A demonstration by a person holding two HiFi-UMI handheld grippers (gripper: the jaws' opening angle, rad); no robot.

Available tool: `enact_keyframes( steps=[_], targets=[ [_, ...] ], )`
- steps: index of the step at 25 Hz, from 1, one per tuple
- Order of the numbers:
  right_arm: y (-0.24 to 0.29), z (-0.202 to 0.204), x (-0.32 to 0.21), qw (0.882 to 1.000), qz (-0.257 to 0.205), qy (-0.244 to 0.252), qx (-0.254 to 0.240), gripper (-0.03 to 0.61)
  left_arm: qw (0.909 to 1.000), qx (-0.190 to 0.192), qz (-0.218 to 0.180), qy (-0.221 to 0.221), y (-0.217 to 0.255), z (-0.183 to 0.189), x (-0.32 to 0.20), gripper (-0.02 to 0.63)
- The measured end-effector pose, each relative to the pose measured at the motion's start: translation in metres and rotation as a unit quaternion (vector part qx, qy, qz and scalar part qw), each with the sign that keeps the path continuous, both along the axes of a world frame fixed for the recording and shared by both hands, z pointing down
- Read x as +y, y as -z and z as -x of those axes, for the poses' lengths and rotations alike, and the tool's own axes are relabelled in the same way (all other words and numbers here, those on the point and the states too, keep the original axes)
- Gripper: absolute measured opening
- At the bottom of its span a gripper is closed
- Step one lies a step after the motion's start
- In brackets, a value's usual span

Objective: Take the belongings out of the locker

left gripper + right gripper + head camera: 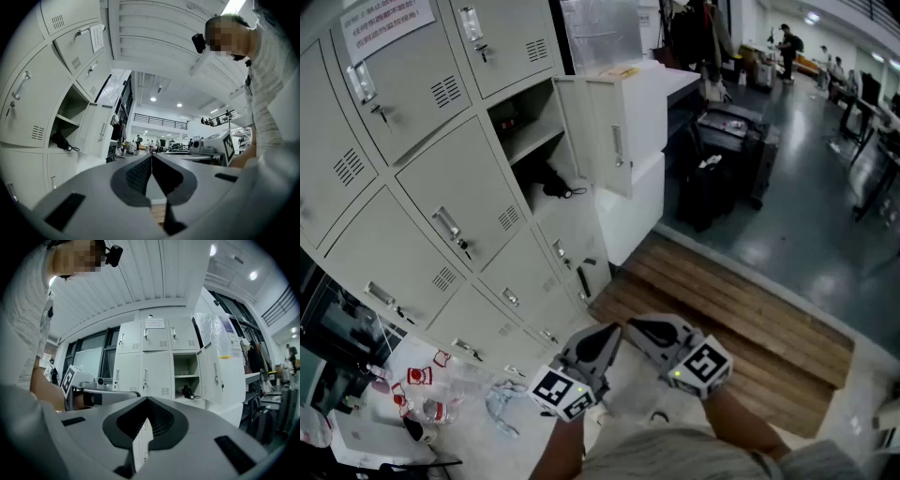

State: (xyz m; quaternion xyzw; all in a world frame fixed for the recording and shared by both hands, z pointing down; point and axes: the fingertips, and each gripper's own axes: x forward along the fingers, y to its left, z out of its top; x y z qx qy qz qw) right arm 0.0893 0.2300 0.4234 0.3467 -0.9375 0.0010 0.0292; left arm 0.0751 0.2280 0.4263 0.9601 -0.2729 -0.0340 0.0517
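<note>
1. Progress: the task has barely started. In the bank of pale grey metal lockers [441,169], one compartment stands with its grey metal door [598,131] swung wide, so the opening step looks done. Nothing has been taken out yet.
2. What is left: a small black device with a looped cord [548,185] lies on the floor of the open compartment, under the inner shelf and towards the floor's front edge. Its cord trails to that edge. I cannot tell whether anything sits on the shelf above it.
3. Left gripper [605,339]: its own view shows the ribbed pads pressed together with nothing between them [151,168]. There the black device [60,139] is far off at the left side.
4. Right gripper [649,330]: the jaws meet at the tips and carry nothing [144,420]. In its view the black device [188,392] sits above and to the right of the jaw line, well apart from it.
5. Both grippers are side by side close to my body, well short of the locker. By my judgement the reach, the grasp and the lift-out all remain
</note>
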Motion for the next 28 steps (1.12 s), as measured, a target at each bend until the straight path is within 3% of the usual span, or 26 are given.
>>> enact_keyframes(
  steps=[12, 22, 28],
  targets=[
    [-0.008, -0.005, 0.002, 1.000, 0.016, -0.003, 0.006, 0.000, 0.9997, -0.006, 0.014, -0.020, -0.011, -0.012, 0.001, 0.005],
    [-0.021, 0.009, -0.030, 1.000, 0.018, -0.010, 0.007, 0.000, 0.9997, -0.006, 0.019, -0.016, -0.019, 0.007, -0.029, 0.005],
    [-0.026, 0.032, -0.056, 0.999, 0.029, -0.008, 0.011, 0.000, 0.9991, 0.016, 0.040, -0.008, -0.018, 0.028, -0.058, 0.005]
  ],
)
